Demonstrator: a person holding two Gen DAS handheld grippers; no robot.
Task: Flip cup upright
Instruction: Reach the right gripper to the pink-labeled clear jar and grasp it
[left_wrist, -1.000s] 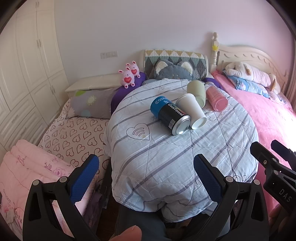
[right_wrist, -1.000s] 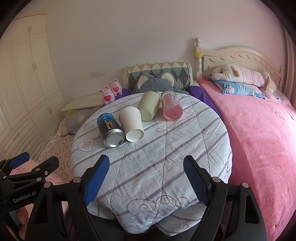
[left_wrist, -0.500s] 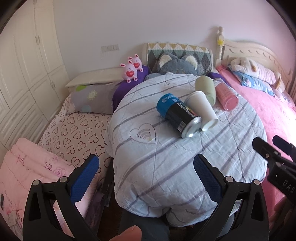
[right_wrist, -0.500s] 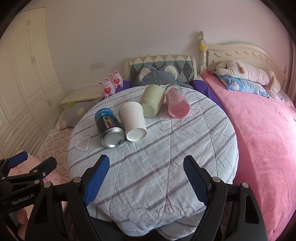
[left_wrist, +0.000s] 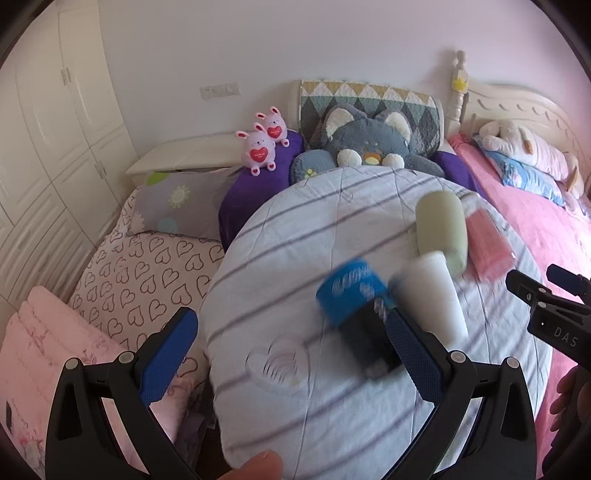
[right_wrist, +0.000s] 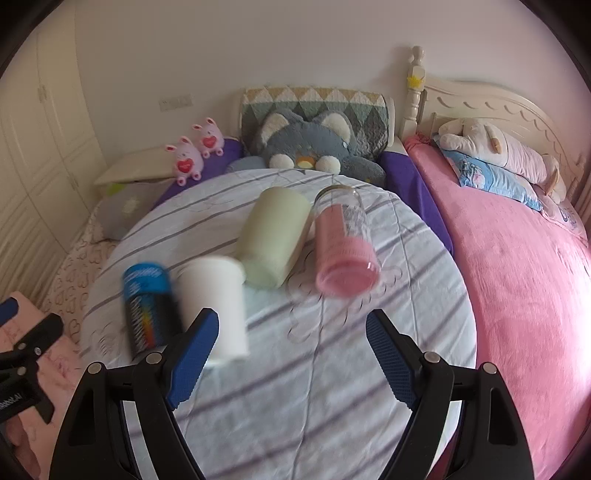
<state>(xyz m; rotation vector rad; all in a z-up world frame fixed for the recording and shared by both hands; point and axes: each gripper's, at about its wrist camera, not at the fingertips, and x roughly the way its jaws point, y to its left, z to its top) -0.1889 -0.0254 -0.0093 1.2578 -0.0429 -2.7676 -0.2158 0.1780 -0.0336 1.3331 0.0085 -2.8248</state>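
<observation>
Change since half a second ago: both cameras have come in closer over the round table (right_wrist: 369, 387); the four vessels now look larger and sit lower in each view, and the near ones are motion-blurred.
Left gripper (left_wrist: 291, 354): jaws spread wide with nothing between them; its right finger now overlaps the blue-and-black can (left_wrist: 354, 314), which stood well ahead of the fingers before.
Right gripper (right_wrist: 291, 354): wide open, holding nothing; its left finger now overlaps the lower edge of the white cup (right_wrist: 216, 306).
White cup: lying on its side on the striped cloth, at about 10 o'clock from the right gripper's midpoint, between the can (right_wrist: 149, 306) and the pale green cup (right_wrist: 275, 236); whether it touches either is blurred.
Pink bottle (right_wrist: 345, 251): on its side at 12 o'clock in the right view, just beside the green cup.
Left view only: a bare fingertip (left_wrist: 255, 465) at 6 o'clock, and the heart-print bedding (left_wrist: 147, 273) at 9 o'clock.
Right view only: the pink bottle's clear neck and cap end; the left view shows that bottle (left_wrist: 487, 247) as a pink smear.
</observation>
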